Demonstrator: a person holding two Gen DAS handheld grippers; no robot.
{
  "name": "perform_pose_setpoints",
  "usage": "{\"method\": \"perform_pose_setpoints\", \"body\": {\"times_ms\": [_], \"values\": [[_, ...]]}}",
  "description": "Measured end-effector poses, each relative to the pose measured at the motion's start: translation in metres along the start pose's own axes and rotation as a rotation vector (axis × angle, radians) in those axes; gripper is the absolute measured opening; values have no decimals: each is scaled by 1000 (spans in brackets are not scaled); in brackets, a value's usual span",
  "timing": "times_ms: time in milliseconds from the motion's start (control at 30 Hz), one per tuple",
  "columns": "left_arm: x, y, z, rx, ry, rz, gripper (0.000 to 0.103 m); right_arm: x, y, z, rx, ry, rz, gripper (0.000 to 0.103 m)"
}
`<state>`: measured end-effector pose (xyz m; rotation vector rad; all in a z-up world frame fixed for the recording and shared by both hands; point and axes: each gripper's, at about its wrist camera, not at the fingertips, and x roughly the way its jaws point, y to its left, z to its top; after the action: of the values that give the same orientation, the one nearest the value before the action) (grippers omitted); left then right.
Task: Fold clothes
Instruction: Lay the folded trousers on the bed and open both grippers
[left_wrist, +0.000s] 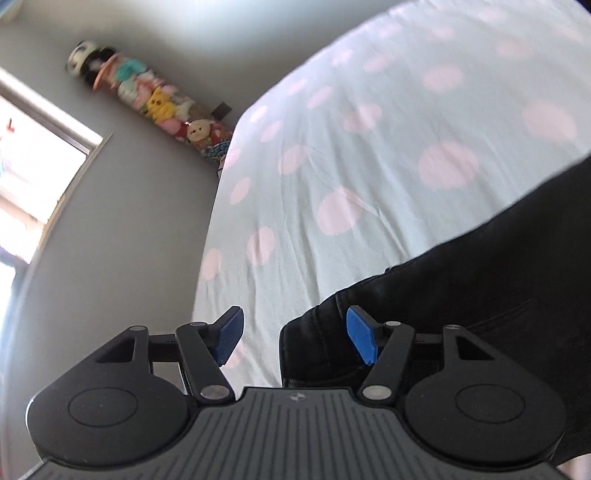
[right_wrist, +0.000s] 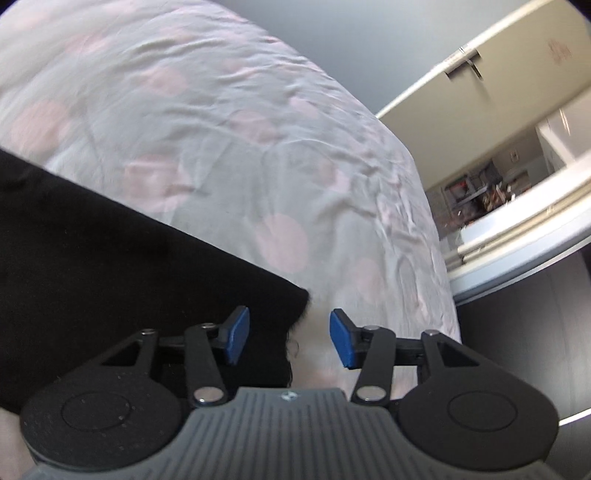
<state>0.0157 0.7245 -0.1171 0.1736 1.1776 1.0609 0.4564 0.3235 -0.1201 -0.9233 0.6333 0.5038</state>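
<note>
A black garment (left_wrist: 461, 266) lies flat on the bed (left_wrist: 369, 147), which wears a pale sheet with pink dots; taking the garment as landmark, the left gripper (left_wrist: 295, 339) sits at its left end and the right gripper (right_wrist: 290, 339) at its right end, so the two ends are bracketed as a fold would need. The left gripper stands wide open with nothing in it; one blue pad (left_wrist: 362, 339) lies over the dark cloth, the other pad (left_wrist: 229, 339) over bare sheet, so the garment's stitched corner falls between the jaws, ready, it seems, to be pinched. The right gripper is likewise spread wide and empty; the garment's right corner (right_wrist: 295, 299), slightly frayed at its edge, reaches into the gap between its pads. The cloth looks thick and matt, with seam lines and a hem near the left end, perhaps trousers, though the kind cannot be told for sure; it appears smooth and not yet folded. Beyond the garment's left end a tall column of soft toys (left_wrist: 155, 99) stands against the wall; beyond its right end a doorway (right_wrist: 498, 177) opens.
</note>
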Motion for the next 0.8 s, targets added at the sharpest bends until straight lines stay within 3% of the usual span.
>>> {"method": "perform_pose_setpoints", "body": {"times_ms": [133, 300, 500, 700, 733, 767, 800], "values": [[-20, 8, -17, -111, -3, -91, 73, -18, -37, -34, 249, -12, 132, 50], [-23, -11, -55, -84, 30, -78, 73, -20, -67, -97, 637, -20, 374, 39], [-20, -16, -81, -169, 57, -78, 73, 14, -75, -150, 917, 8, 464, 40], [-16, -14, -79, -232, 90, -78, 73, 52, -69, -157, 1096, 31, 528, 39], [-15, -14, -78, -230, 99, -73, 73, 56, -67, -158, 1124, 32, 538, 33], [-14, -15, -77, -227, 108, -68, 72, 57, -66, -158, 1138, 24, 546, 15], [-12, -16, -76, -216, 123, -65, 67, 57, -65, -157, 1146, 13, 550, 5]]}}
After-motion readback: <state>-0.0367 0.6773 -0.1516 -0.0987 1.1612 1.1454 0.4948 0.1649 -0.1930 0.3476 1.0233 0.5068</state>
